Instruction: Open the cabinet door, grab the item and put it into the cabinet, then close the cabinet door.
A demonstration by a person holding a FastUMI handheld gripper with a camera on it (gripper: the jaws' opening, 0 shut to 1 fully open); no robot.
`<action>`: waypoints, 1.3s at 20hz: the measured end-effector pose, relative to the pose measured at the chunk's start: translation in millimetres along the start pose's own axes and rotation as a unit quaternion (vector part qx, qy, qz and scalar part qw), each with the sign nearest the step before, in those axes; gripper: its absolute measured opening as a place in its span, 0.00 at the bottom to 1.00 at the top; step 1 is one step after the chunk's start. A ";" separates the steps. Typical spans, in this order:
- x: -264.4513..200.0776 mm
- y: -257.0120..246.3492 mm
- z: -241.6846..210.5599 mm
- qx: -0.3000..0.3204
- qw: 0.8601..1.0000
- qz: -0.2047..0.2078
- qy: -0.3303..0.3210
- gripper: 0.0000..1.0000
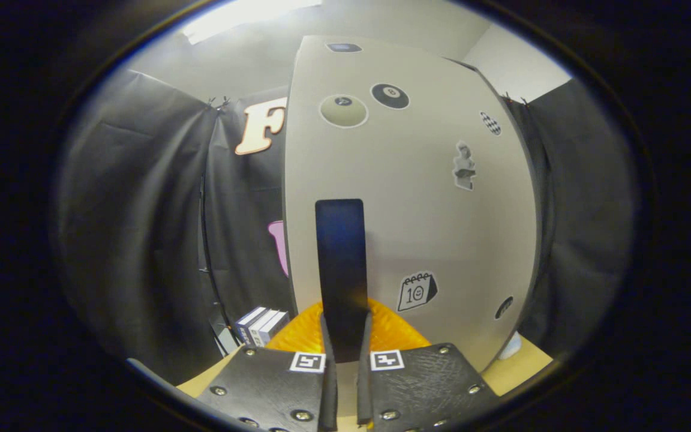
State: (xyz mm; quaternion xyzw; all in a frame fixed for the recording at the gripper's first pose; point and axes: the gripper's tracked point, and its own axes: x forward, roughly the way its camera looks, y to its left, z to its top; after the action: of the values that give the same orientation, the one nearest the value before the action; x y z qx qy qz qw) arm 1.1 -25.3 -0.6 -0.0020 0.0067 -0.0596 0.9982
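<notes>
The pale cabinet door (417,198), dotted with stickers, stands upright right in front of me. A dark vertical handle (341,264) runs down its middle. My gripper (344,354) is shut on the handle's lower end, one finger pressing each side. An orange ribbed item (393,333) lies on the wooden tabletop (516,366) just past the fingers, at the foot of the door; the handle and the fingers hide part of it. I cannot tell from here whether the door stands ajar.
Black cloth walls close in on the left and right of the cabinet. A few upright books (260,325) stand on the table to the left of the door's bottom edge. A small white object (510,347) sits by the door's lower right corner.
</notes>
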 end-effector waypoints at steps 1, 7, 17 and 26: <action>-1.8 -1.7 0.1 -0.002 1.000 -0.003 0.001 0.13; -31.3 -14.3 7.4 0.000 1.000 -0.020 0.001 0.13; -75.8 -56.0 13.6 -0.016 0.997 -0.070 0.007 0.13; -106.8 -95.5 20.9 -0.019 0.992 -0.127 0.005 0.12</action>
State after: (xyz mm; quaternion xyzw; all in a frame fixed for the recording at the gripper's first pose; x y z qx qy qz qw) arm -116.0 -107.3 22.2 -0.0218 0.0125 -0.1853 0.9824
